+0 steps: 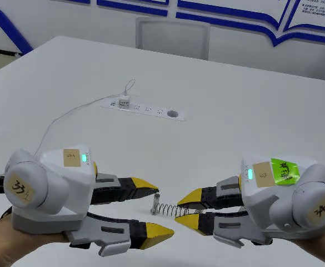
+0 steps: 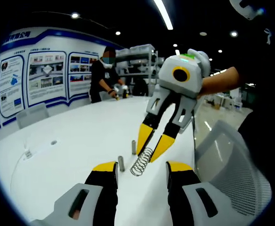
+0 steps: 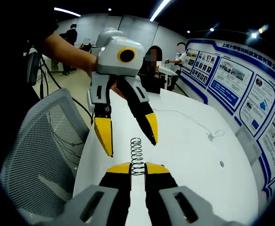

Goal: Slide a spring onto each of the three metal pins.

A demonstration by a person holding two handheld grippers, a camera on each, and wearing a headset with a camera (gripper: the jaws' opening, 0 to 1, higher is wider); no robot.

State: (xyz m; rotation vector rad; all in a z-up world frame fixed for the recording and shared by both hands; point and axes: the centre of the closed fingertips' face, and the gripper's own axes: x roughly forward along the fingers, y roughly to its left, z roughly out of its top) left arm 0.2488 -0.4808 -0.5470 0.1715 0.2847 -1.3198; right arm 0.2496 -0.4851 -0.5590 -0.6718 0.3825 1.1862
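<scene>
Spring: slim bare silver wire coil w/ open turns. R gripper has jaws nearly shut, pinching the spring's near end betw its yellow tips. The rest sticks straight out ahead of the tips, long axis in line w/ the jaws, low over the white table. Its far end is just beside a short upright metal pin; can't tell if touching. Second pin stands near, also upright. L gripper faces R gripper, jaws wide, holding nothing, tips either side of the spring's far end. Well beyond both: power strip w/ white plug and cable.
</scene>
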